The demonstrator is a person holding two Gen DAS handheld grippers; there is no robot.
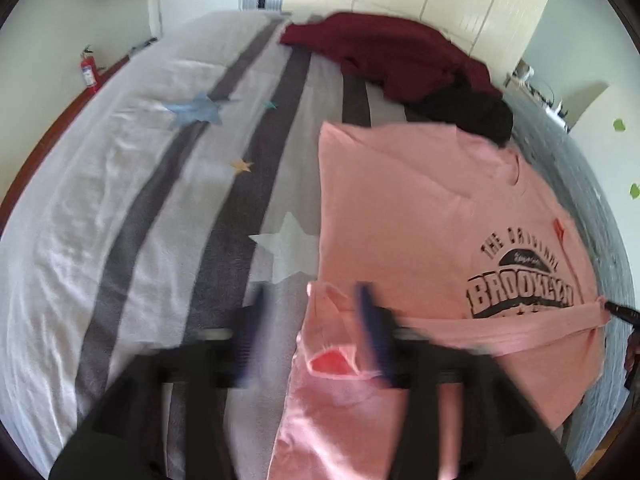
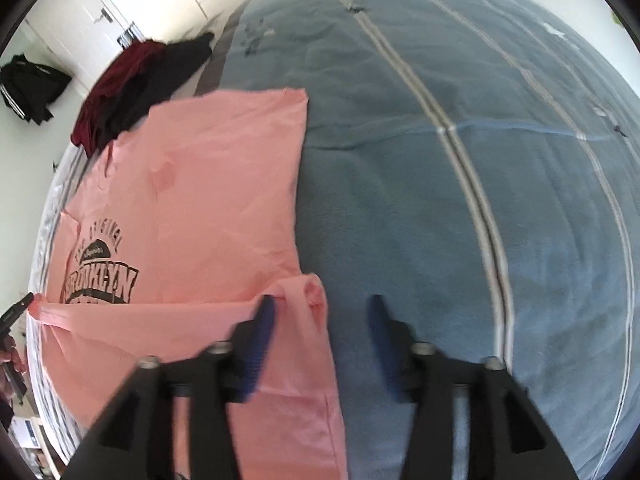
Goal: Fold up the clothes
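Note:
A pink T-shirt (image 1: 420, 208) with a black BROOKLYN print lies flat on the bed, and its near edge is folded up across the lower part of the print. In the left wrist view my left gripper (image 1: 314, 320) is open, and the left corner of that fold lies loose between its blue fingers (image 1: 366, 320). The right wrist view shows the same T-shirt (image 2: 224, 184). There my right gripper (image 2: 322, 322) is open over the fold's right corner, which neither pad presses. Each view catches the other gripper's black tip at the far end of the fold.
A dark red garment (image 1: 392, 52) and a black one (image 1: 468, 112) lie heaped beyond the shirt. The bed cover is grey with stripes and stars (image 1: 160, 200) on the left and blue (image 2: 400, 160) on the right. A fire extinguisher (image 1: 90, 72) stands by the left wall.

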